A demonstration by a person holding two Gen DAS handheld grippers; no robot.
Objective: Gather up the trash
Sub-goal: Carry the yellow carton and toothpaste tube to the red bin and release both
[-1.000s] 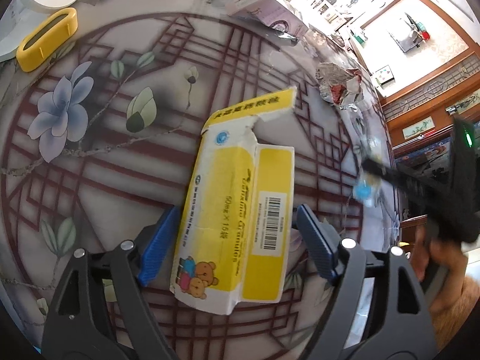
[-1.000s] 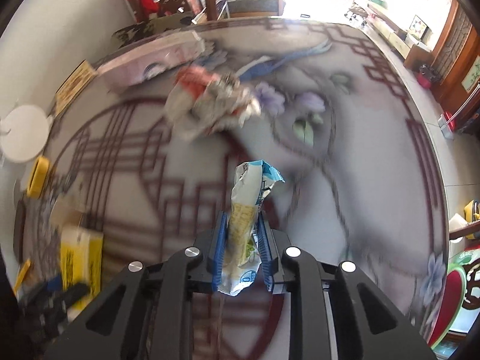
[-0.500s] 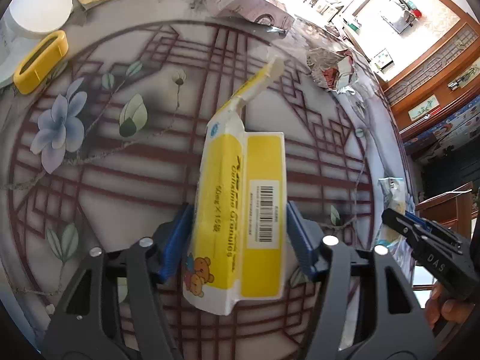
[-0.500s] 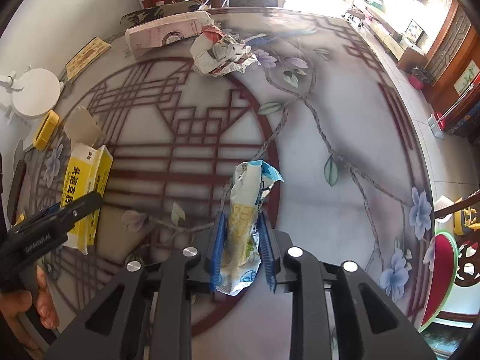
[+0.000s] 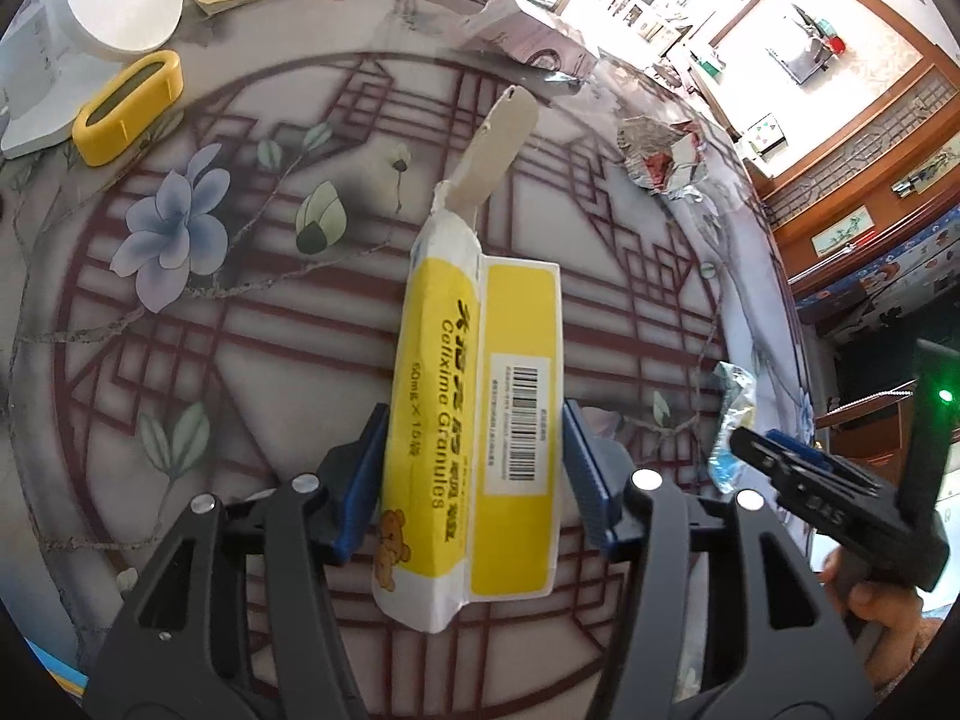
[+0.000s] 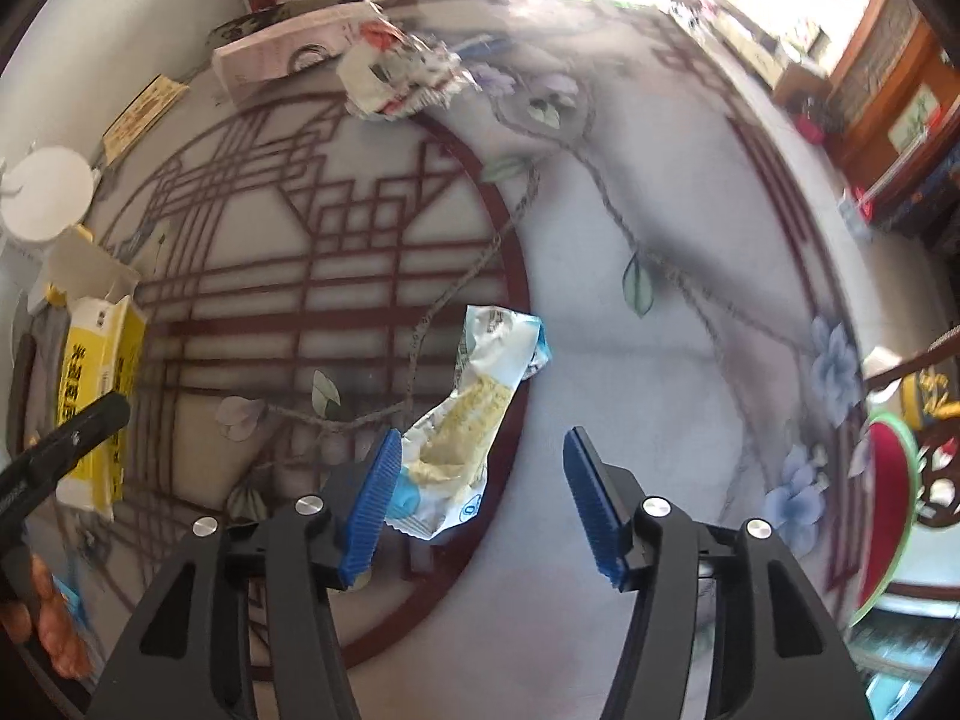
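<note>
We judge the yellow medicine carton [image 5: 474, 420] to be light, thin card, half flattened and easily crushed; its torn flap [image 5: 495, 147] points toward 12 o'clock, too flimsy to serve as a hold; the firmer long edges, at mid-length, are where we would take it. The left gripper [image 5: 474, 471] is clamped on exactly those edges, one blue pad [image 5: 363, 480] at 9 o'clock of the carton and the other at 3 o'clock; the carton sits over the patterned glass tabletop [image 5: 180, 324], though we cannot tell whether it touches the glass. The sachet wrapper [image 6: 468, 420] we judge soft, crinkly and slippery, nearly weightless; a pinch across its crumpled middle would suit. The right gripper [image 6: 477, 492] stands wide open, released; the wrapper lies against its left pad, well apart from the other. A crumpled foil wrapper [image 5: 663, 159] remains on the table toward 1 o'clock in the left view.
</note>
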